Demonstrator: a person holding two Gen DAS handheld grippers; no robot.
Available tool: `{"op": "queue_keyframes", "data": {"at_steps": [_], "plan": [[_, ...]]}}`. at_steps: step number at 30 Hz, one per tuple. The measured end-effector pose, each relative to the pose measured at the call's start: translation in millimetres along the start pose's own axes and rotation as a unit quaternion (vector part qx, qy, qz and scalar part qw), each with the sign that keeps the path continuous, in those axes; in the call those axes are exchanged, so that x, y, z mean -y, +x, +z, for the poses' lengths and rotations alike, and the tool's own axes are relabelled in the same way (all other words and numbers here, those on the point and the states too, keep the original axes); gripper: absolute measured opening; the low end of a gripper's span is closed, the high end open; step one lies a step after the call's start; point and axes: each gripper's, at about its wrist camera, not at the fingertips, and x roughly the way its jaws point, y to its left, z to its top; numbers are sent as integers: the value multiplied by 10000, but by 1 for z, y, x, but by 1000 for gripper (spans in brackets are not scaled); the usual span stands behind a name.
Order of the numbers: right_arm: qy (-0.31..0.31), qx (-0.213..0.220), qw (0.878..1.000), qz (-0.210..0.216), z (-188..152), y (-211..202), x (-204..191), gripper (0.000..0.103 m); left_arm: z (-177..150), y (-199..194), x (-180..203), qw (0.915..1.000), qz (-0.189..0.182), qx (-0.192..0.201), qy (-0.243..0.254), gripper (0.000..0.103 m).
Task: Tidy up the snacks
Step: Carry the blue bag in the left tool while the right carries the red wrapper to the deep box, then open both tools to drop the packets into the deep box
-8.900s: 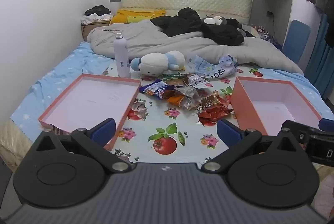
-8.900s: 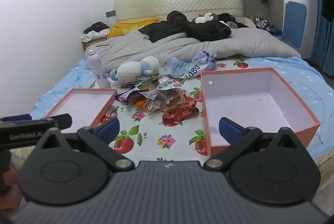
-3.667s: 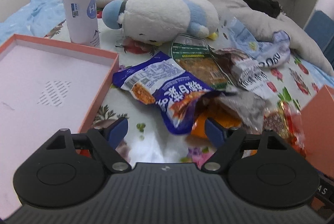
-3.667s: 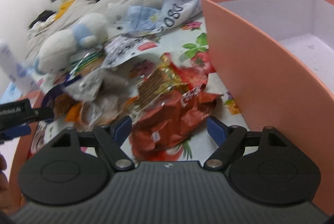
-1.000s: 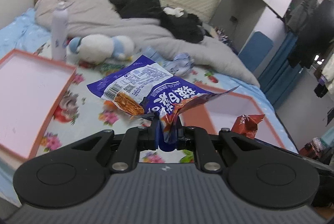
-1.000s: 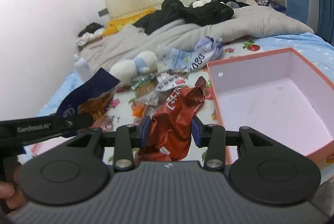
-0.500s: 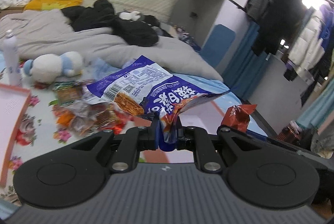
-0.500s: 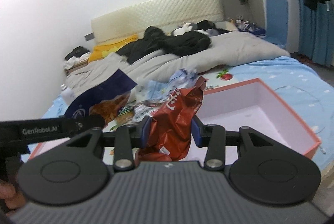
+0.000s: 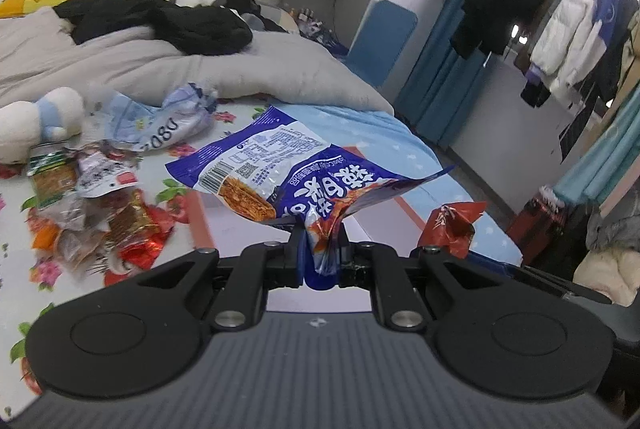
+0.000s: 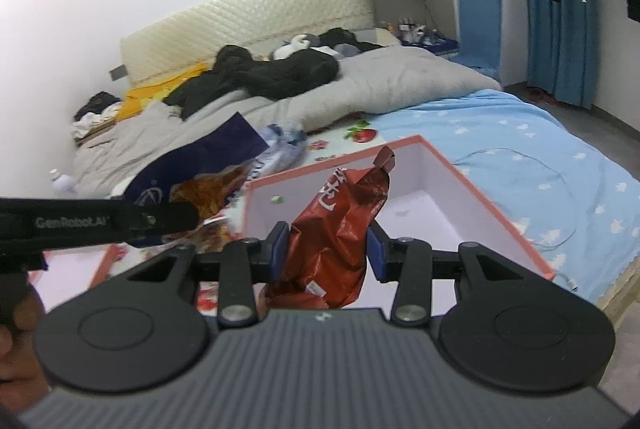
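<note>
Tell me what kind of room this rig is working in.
Most likely a lived-in bedroom. A bed with a cream quilted headboard and a rumpled grey duvet fills the view, coats hang on an open clothes rail, and a white-and-blue plush toy lies by the snack packets.

Your left gripper (image 9: 321, 256) points forward and downward, its jaws drawn nearly together and pinching the crumpled corner of a blue snack packet (image 9: 288, 175) that fans out ahead of the fingers. Your right gripper (image 10: 327, 254) points forward and downward too, jaws partway closed with both pads pressed against a red snack bag (image 10: 340, 229) standing upright between them.
</note>
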Motion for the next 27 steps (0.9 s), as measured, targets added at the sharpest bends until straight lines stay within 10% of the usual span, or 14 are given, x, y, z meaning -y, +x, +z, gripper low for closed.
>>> {"op": "queue_keyframes", "data": {"at_steps": [16, 27], "plan": [[248, -993, 9942, -336, -22, 108, 61, 44, 8, 158, -3, 9944, 120, -1010, 293, 15], [328, -1270, 9904, -427, -29, 134, 65, 54, 4, 180, -17, 9927, 164, -1144, 335, 27]]}}
